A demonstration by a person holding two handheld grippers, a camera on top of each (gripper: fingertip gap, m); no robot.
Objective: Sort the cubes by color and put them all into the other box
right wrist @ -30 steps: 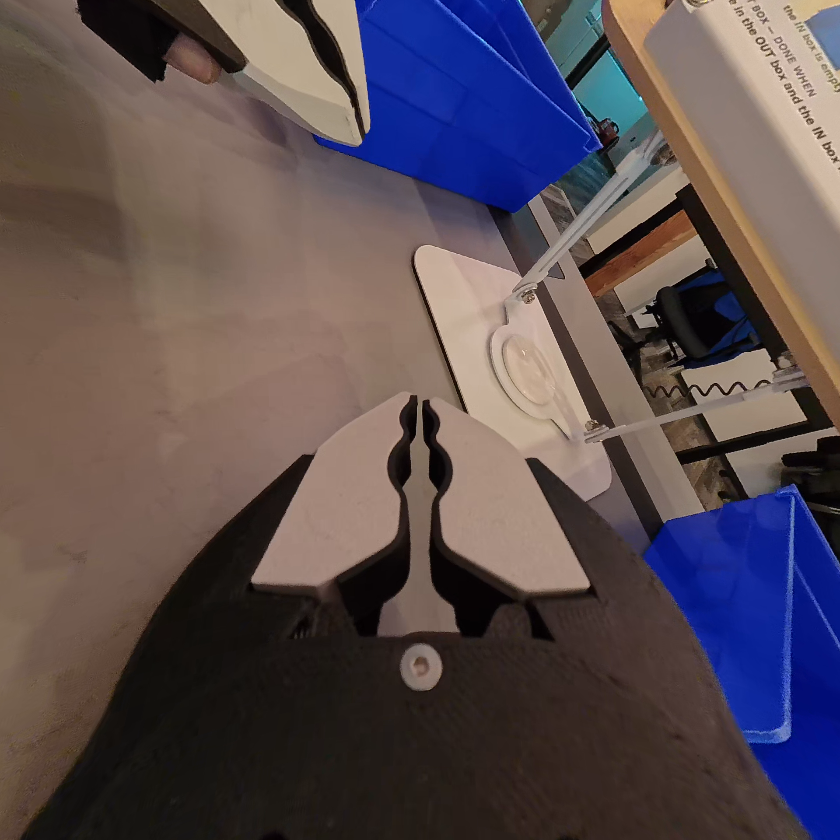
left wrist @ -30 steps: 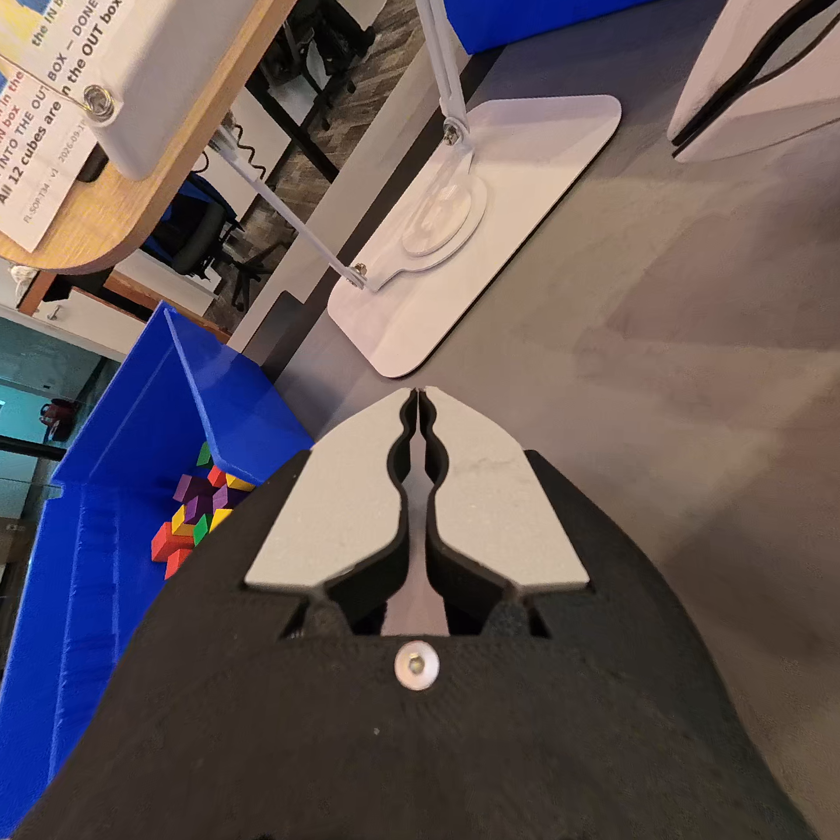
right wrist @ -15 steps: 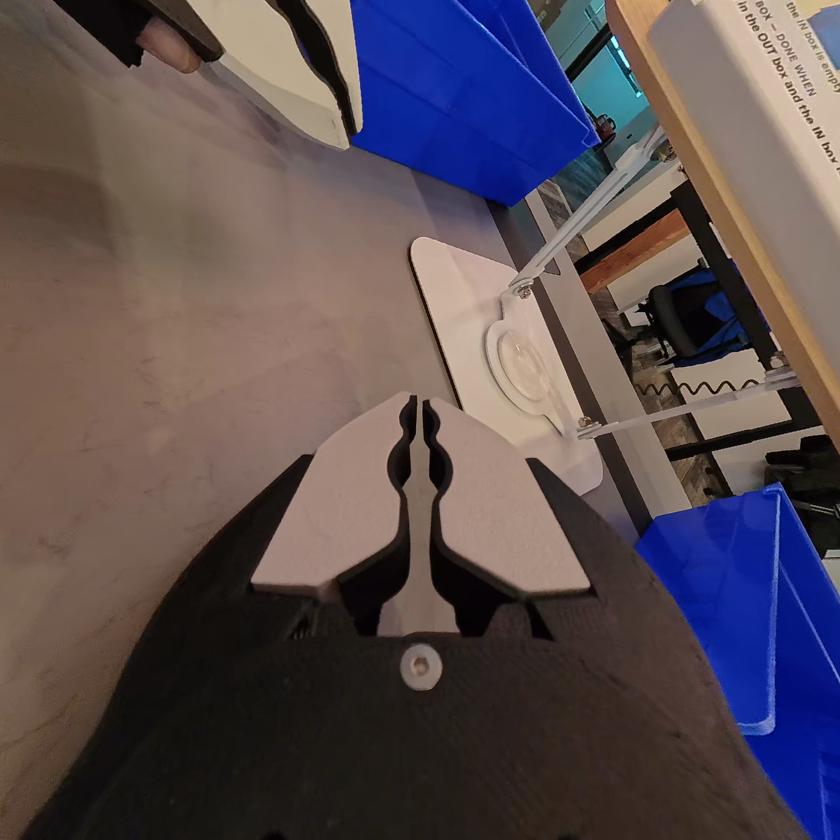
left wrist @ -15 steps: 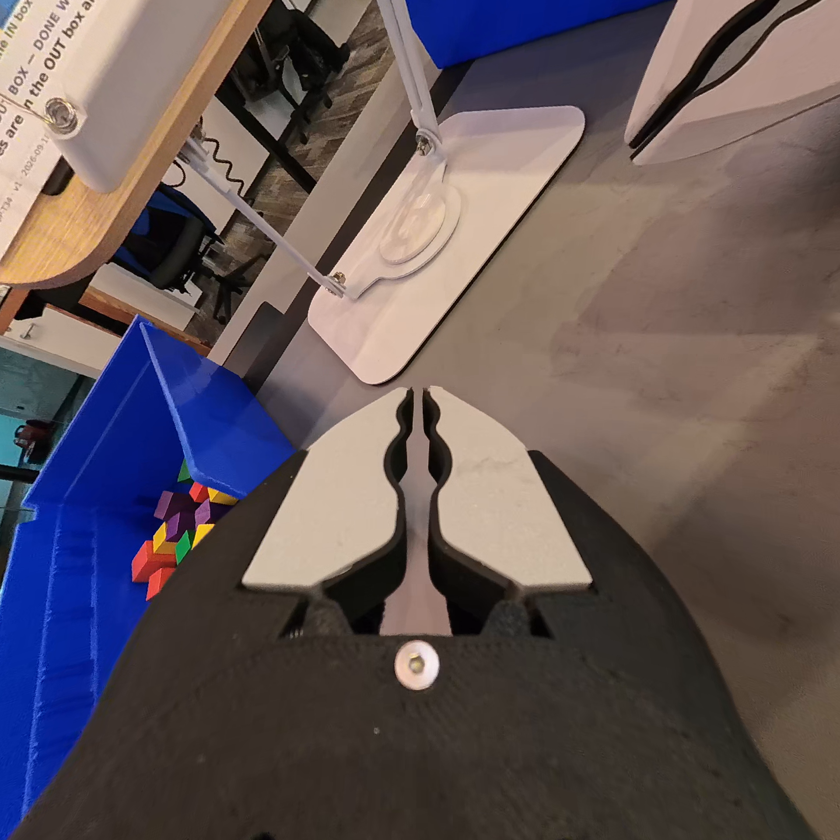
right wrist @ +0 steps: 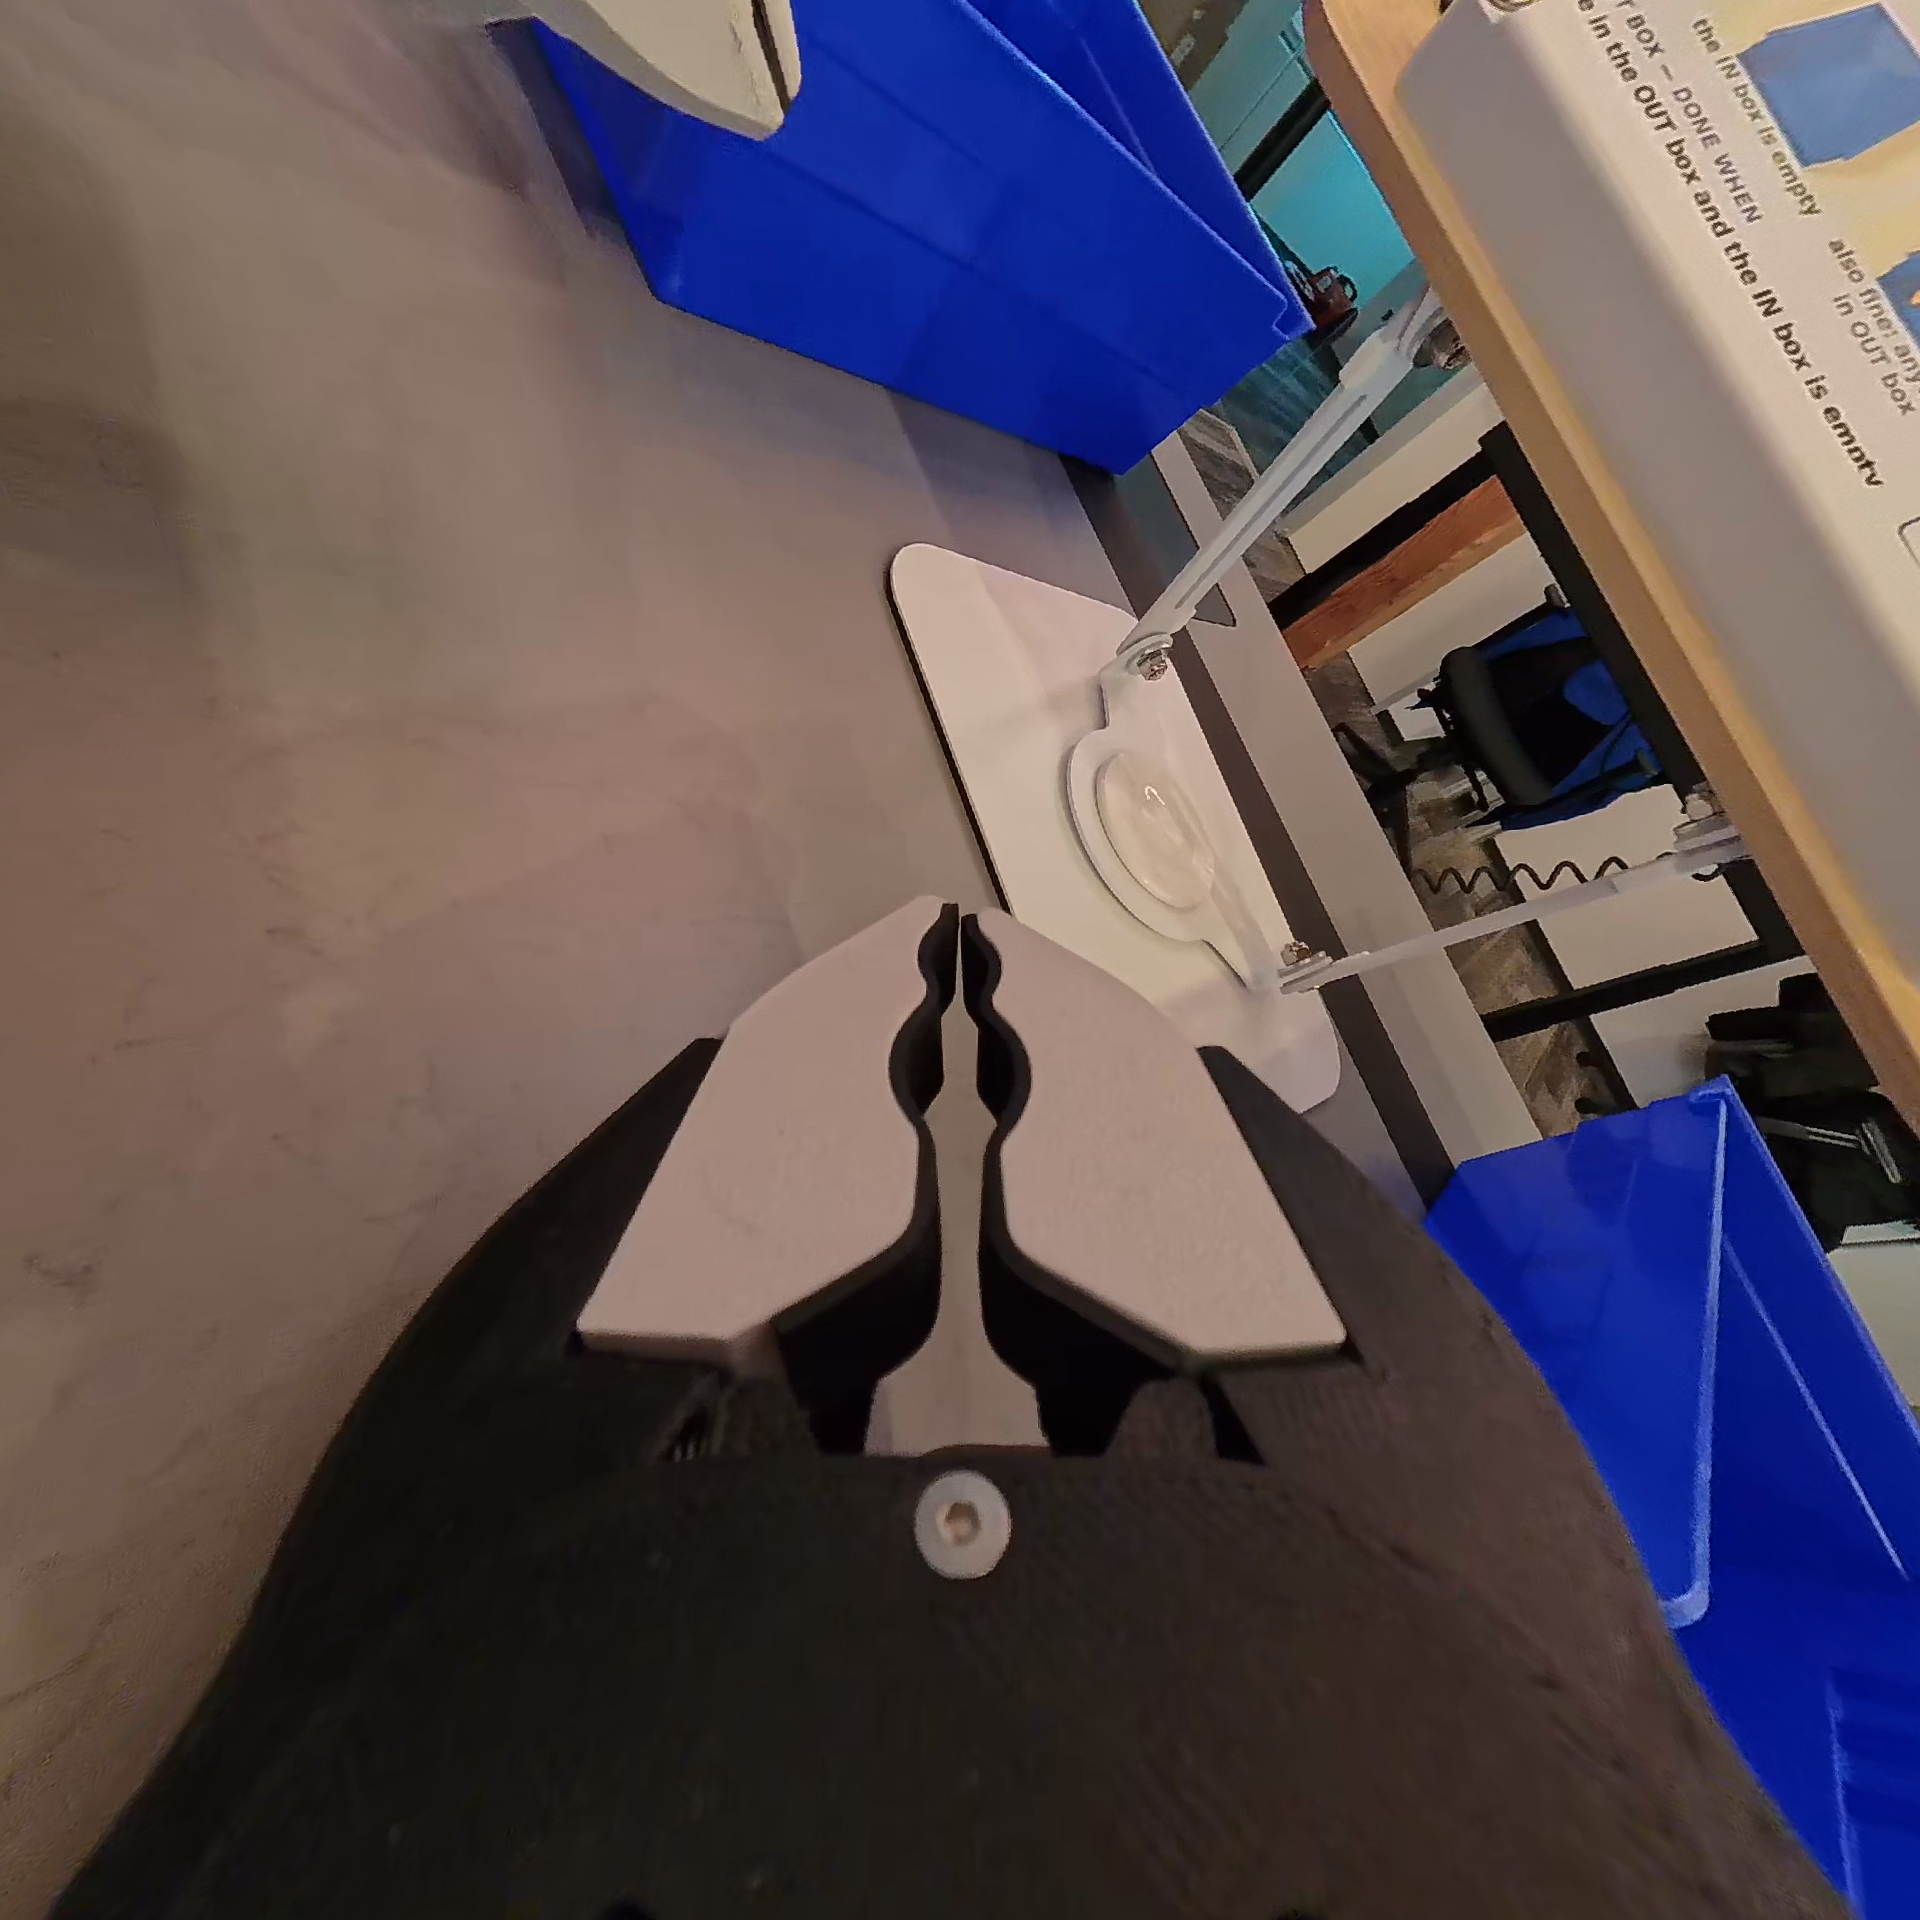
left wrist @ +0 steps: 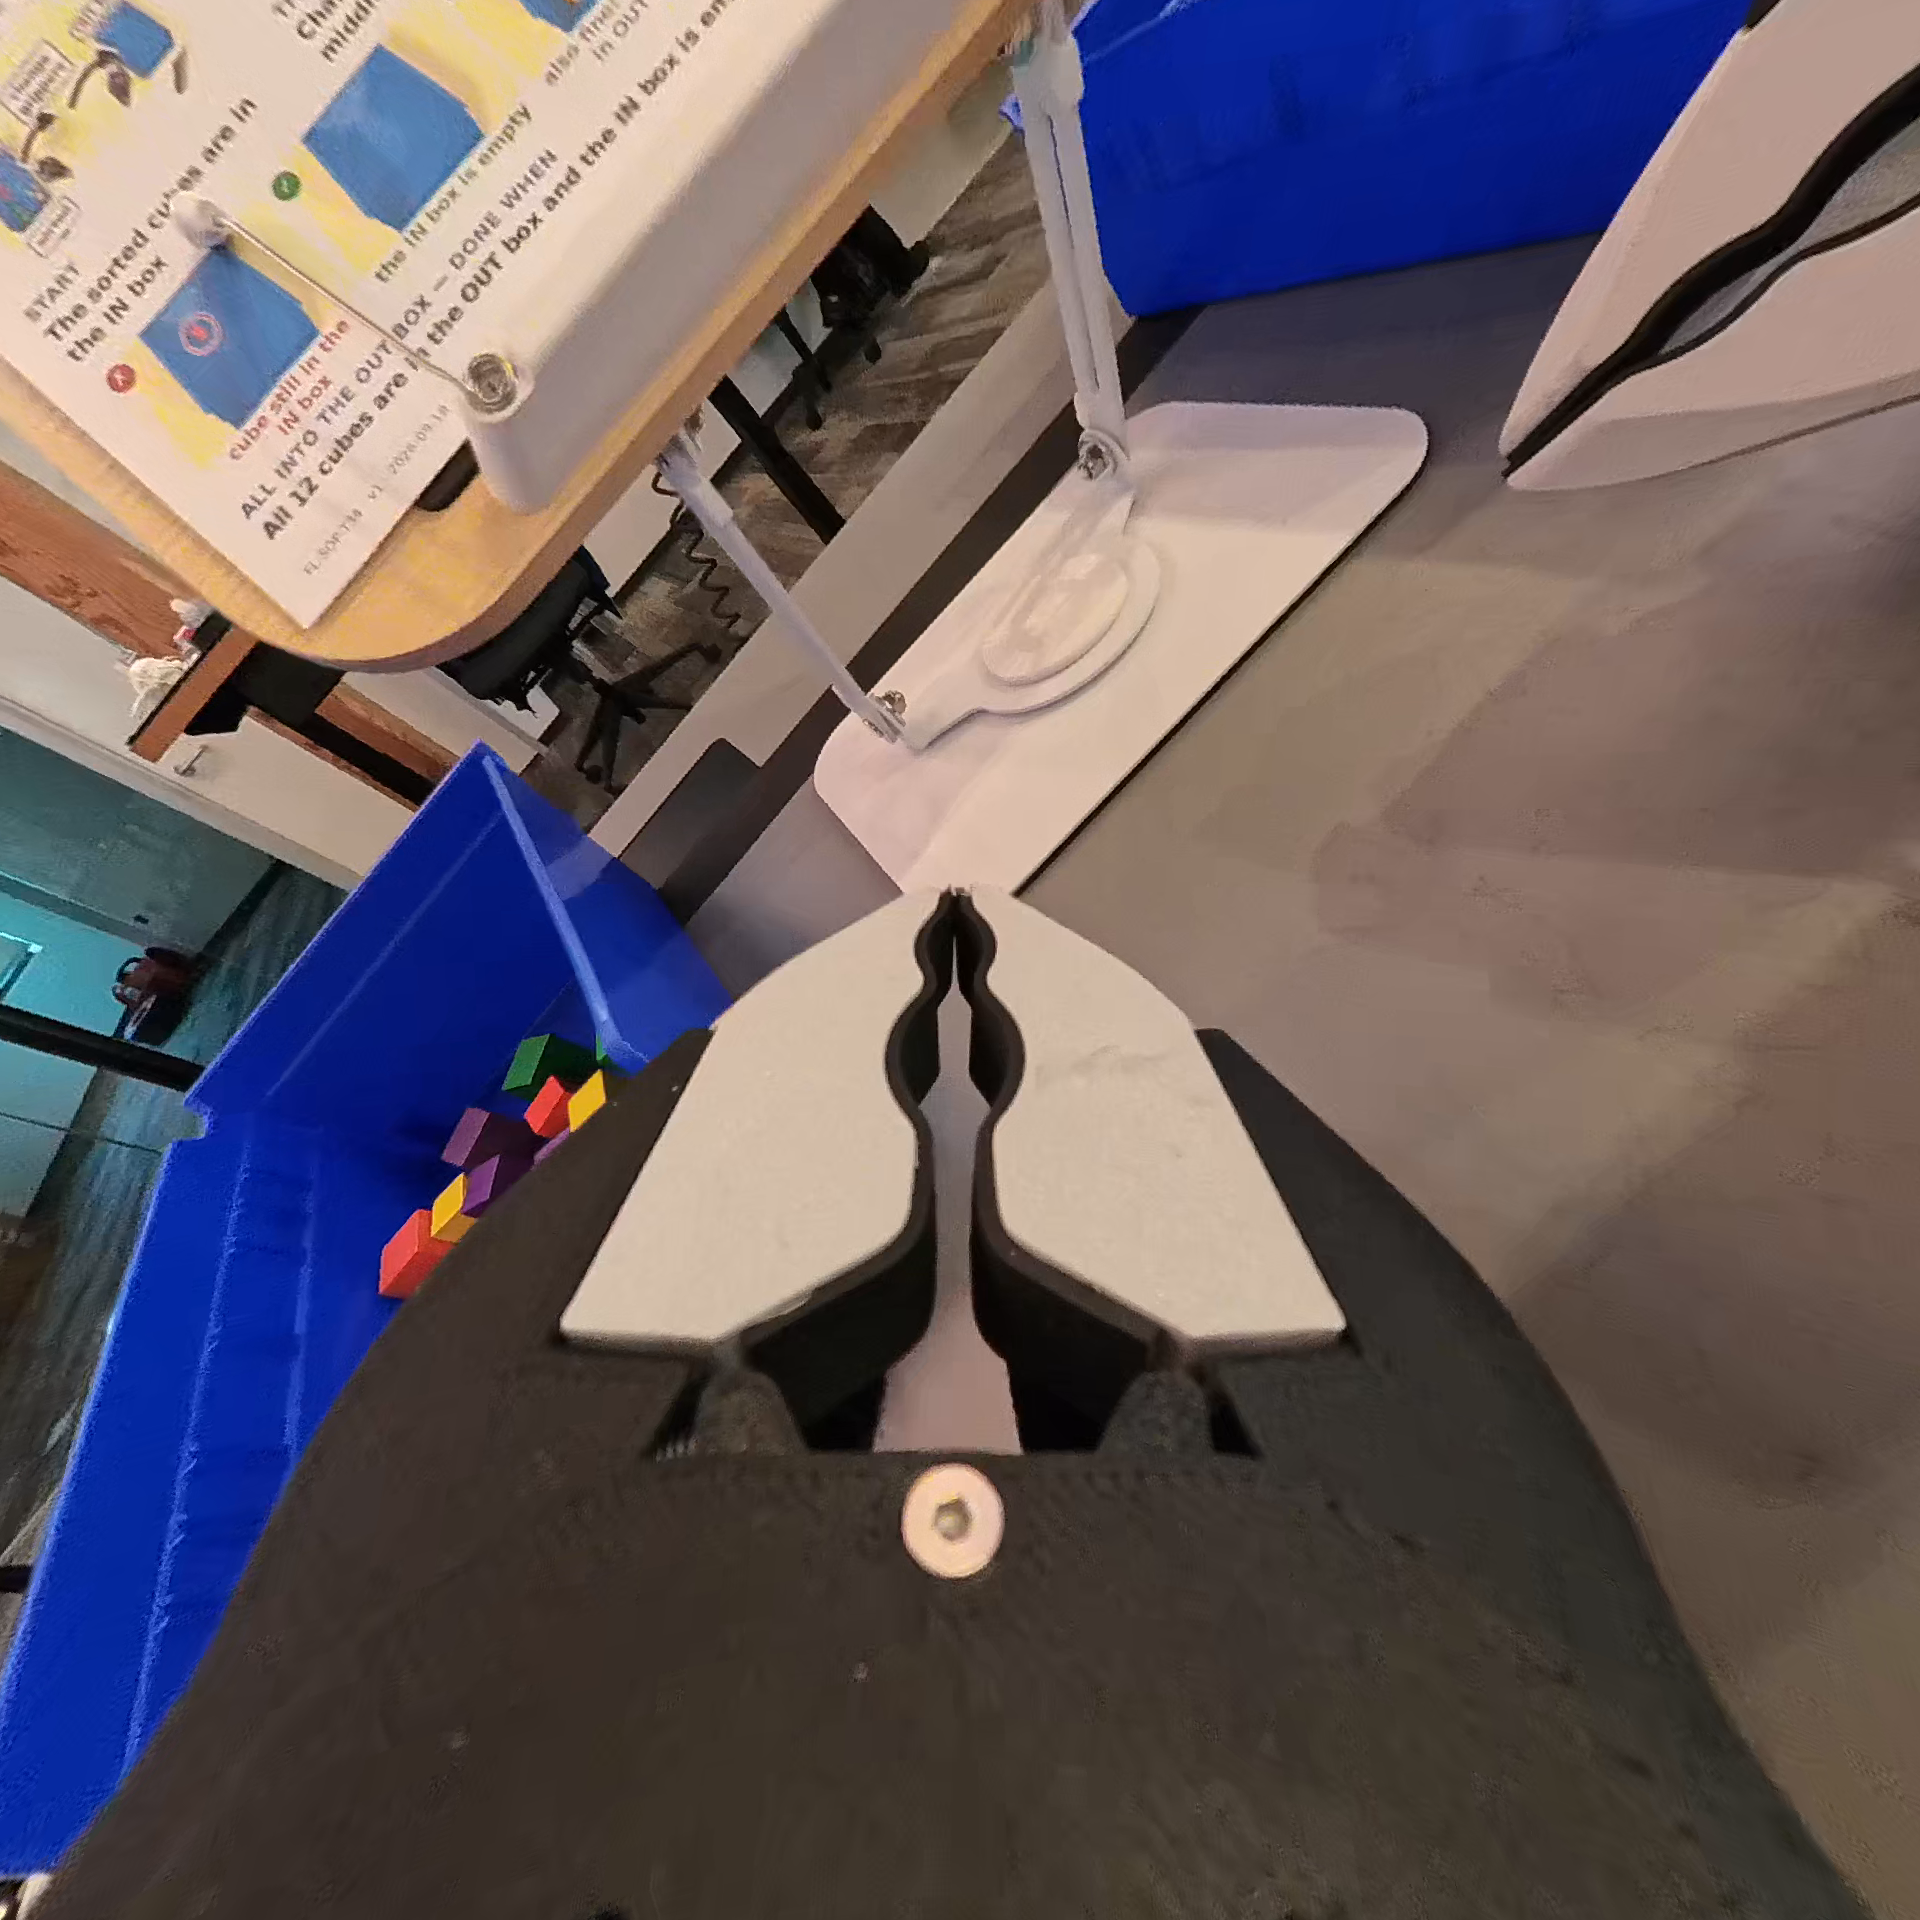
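In the left wrist view, my left gripper (left wrist: 956,902) is shut and empty above the grey table. A blue box (left wrist: 343,1049) stands to its left and holds several cubes (left wrist: 499,1153) in red, yellow, purple and green, partly hidden by the gripper body. A second blue box (left wrist: 1351,156) stands at the top. My right gripper (right wrist: 954,920) is shut and empty in the right wrist view. The blue box beside it (right wrist: 1621,1330) shows no cubes in its visible part. The other blue box (right wrist: 935,260) is farther off.
A white stand base (left wrist: 1122,623) with thin white arms sits on the grey table (left wrist: 1507,935) between the boxes, and holds a printed sheet on a board (left wrist: 312,260). It also shows in the right wrist view (right wrist: 1091,810). The other gripper's white fingers (left wrist: 1714,291) show at the upper right. Some 15 cm of space lies between my two pairs of fingers.
Both grippers have stayed shut. The left view has swung so that the printed sheet is now in view. In the right view, the left gripper has moved up and out toward the frame's top edge.
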